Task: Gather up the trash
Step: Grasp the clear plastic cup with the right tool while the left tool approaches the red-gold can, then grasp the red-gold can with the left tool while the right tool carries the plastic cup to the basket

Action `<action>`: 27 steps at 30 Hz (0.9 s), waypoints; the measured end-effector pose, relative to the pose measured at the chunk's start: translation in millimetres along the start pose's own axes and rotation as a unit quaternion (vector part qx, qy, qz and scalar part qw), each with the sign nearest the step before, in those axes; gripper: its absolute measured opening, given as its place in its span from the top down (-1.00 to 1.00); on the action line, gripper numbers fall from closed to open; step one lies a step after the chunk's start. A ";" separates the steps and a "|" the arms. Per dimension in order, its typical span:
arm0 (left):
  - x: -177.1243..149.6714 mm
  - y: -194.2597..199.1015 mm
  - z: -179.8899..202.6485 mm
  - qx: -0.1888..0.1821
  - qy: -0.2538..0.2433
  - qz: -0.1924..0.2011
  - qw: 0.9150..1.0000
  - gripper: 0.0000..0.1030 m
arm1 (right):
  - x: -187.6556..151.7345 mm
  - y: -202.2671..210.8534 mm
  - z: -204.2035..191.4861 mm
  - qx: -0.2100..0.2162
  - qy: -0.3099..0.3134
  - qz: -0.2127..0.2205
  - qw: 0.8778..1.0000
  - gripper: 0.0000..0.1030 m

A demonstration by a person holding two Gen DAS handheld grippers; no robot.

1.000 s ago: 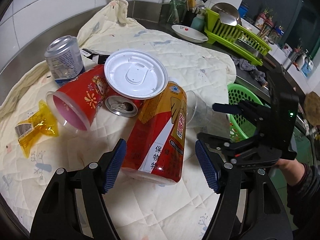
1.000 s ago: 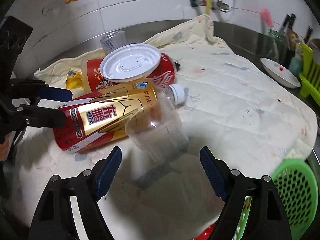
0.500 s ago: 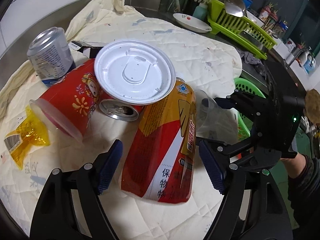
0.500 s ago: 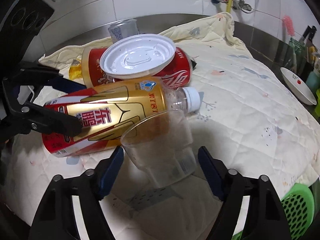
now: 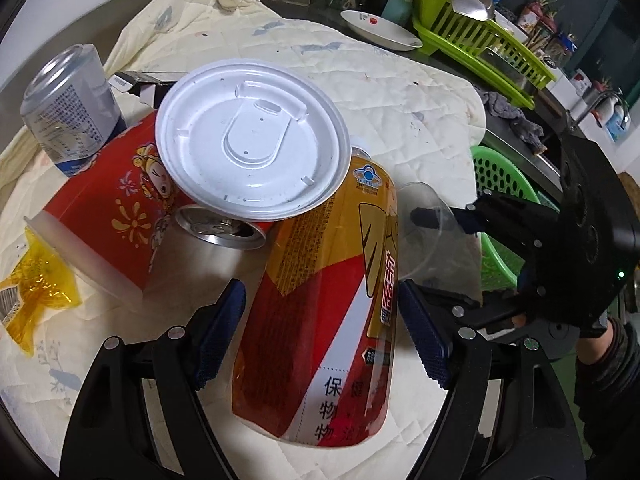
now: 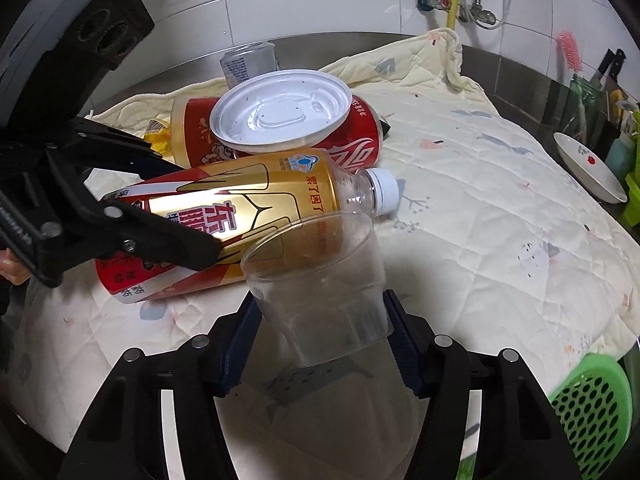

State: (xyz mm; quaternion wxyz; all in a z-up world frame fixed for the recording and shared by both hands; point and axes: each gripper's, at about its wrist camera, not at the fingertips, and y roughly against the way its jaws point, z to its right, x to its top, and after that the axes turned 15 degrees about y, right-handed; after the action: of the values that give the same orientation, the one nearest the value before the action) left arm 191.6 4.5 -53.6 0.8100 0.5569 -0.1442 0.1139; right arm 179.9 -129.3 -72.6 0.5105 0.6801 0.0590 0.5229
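A gold and red plastic bottle [image 5: 320,320] lies on its side on the cream quilt [image 5: 400,100]. My left gripper [image 5: 322,336] is open, one pad on each side of the bottle's lower body with narrow gaps. A clear plastic cup [image 6: 320,280] leans against the bottle's neck end. My right gripper [image 6: 322,340] has the cup's base between its closing jaws, and both pads touch the cup's sides. Behind lie a white lid [image 5: 252,140], a red paper cup [image 5: 112,208], a red cola can [image 5: 220,228], a silver can [image 5: 68,104] and a yellow wrapper [image 5: 36,292].
A green perforated basket [image 6: 592,408] sits just off the quilt's right edge. A white plate [image 5: 380,32] and a green dish rack [image 5: 480,40] stand on the counter behind. The tiled wall with taps [image 6: 436,0] closes off the back.
My left gripper has come down and forward over the bottle with its jaws a little wider. My right gripper's pads have narrowed from well apart onto the clear cup.
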 end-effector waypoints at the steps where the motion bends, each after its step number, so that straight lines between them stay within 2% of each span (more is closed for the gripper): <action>1: 0.1 -0.9 0.2 0.000 0.000 -0.001 1.000 -0.51 | -1.5 1.4 0.0 -0.003 -0.002 0.000 1.000 -0.13; 18: -3.3 -8.2 7.1 -0.005 0.005 0.003 1.000 -0.42 | -38.2 47.2 -0.1 -0.043 -0.075 0.014 0.996 -0.11; 27: -19.7 5.5 26.8 -0.001 -0.011 0.034 0.999 -0.39 | -59.1 64.7 -1.7 -0.064 -0.103 0.014 0.992 -0.10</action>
State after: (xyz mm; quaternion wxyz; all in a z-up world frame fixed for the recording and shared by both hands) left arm 168.5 -19.1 -46.8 0.8046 0.5520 -0.1719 0.1354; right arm 122.9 -195.0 -62.2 0.5490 0.6970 -0.0378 0.4597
